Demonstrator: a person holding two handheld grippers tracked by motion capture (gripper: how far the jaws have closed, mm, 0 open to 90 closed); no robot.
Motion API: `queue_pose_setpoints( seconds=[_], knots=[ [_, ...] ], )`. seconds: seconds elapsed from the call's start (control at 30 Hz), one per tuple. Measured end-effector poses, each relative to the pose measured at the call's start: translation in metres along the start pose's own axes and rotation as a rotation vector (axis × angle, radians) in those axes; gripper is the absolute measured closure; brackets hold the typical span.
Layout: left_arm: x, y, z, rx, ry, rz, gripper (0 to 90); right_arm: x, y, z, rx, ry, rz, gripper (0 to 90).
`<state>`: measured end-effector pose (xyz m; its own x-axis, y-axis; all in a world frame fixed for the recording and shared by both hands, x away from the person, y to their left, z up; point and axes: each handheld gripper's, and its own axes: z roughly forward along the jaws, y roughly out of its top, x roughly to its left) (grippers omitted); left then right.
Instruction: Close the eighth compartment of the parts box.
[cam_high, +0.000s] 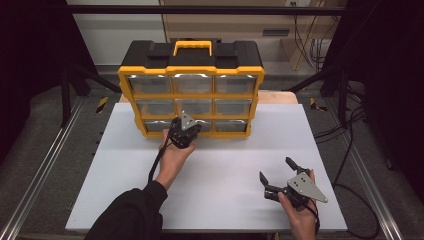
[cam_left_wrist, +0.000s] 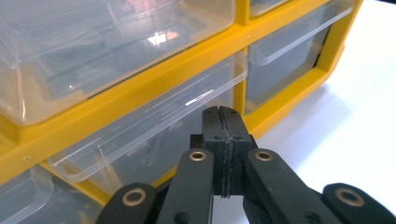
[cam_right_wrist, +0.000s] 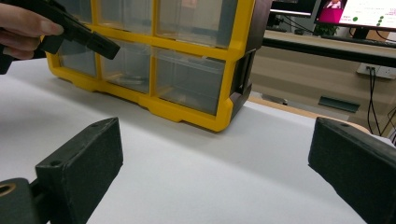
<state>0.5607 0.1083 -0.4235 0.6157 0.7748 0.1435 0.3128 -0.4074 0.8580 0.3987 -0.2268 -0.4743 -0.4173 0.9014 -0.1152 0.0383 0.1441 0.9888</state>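
- A white table (cam_high: 210, 170) fills a dim lab; cables and black frames stand around it.
- The organizer (cam_high: 192, 92), yellow-framed with clear drawers, stands at the table's far edge, left of middle.
- The left gripper (cam_high: 186, 131) has its jaws pressed together on nothing, tips just below the bottom middle drawer (cam_left_wrist: 154, 126) and its lip.
- The right gripper (cam_high: 276, 172) rests gaping and empty near the front right corner.
- Step, likely: opening that drawer. Next: hook the lip and pull toward the front edge.

White table (cam_high: 225, 200), grey floor (cam_high: 45, 145), cables (cam_high: 345, 125), lit monitors (cam_right_wrist: 359, 11) on a beige bench (cam_right_wrist: 317, 70) behind.
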Motion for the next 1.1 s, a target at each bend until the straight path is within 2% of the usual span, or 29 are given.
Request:
queue_pose_setpoints(
  seconds=[0.3,0.43,0.53,0.6,0.67,0.7,0.77,0.83,0.93,1.0,1.03,1.1],
  knots=[
    [-0.005,0.002,-0.008,-0.042,-0.017,0.004,89.8,-0.001,0.000,-0.002,-0.005,-0.005,0.006,2.9],
    [-0.005,0.003,-0.014,-0.058,-0.029,-0.023,89.8,0.001,0.001,-0.001,-0.004,-0.004,0.001,2.7],
    [-0.005,0.006,-0.019,-0.071,-0.027,-0.025,89.8,0.001,0.001,0.000,-0.005,0.003,0.005,2.7],
    [-0.004,0.007,-0.021,-0.074,-0.029,-0.028,89.8,0.001,0.000,0.000,-0.003,0.007,0.012,2.8],
    [-0.002,0.010,-0.023,-0.075,-0.023,-0.018,89.8,0.001,-0.001,0.002,-0.004,0.016,0.041,2.9],
    [-0.001,0.010,-0.025,-0.086,-0.022,-0.026,89.8,0.002,-0.001,0.004,-0.006,0.022,0.046,3.0],
    [0.003,0.011,-0.027,-0.094,-0.036,-0.071,89.8,0.005,0.000,0.007,-0.007,0.035,0.058,3.1],
    [0.007,0.014,-0.029,-0.101,-0.031,-0.075,89.8,0.008,0.000,0.009,-0.005,0.039,0.067,3.2],
    [0.014,0.020,-0.030,-0.111,-0.042,-0.104,89.8,0.012,0.000,0.012,0.002,0.046,0.065,3.2],
    [0.015,0.021,-0.033,-0.125,-0.044,-0.108,89.9,0.014,0.001,0.014,0.006,0.050,0.047,3.4],
    [0.014,0.021,-0.033,-0.117,-0.054,-0.111,89.8,0.014,0.000,0.014,0.012,0.050,0.045,3.4],
    [0.011,0.021,-0.036,-0.121,-0.045,-0.076,89.8,0.014,0.001,0.013,0.011,0.046,0.041,3.5]
  ],
)
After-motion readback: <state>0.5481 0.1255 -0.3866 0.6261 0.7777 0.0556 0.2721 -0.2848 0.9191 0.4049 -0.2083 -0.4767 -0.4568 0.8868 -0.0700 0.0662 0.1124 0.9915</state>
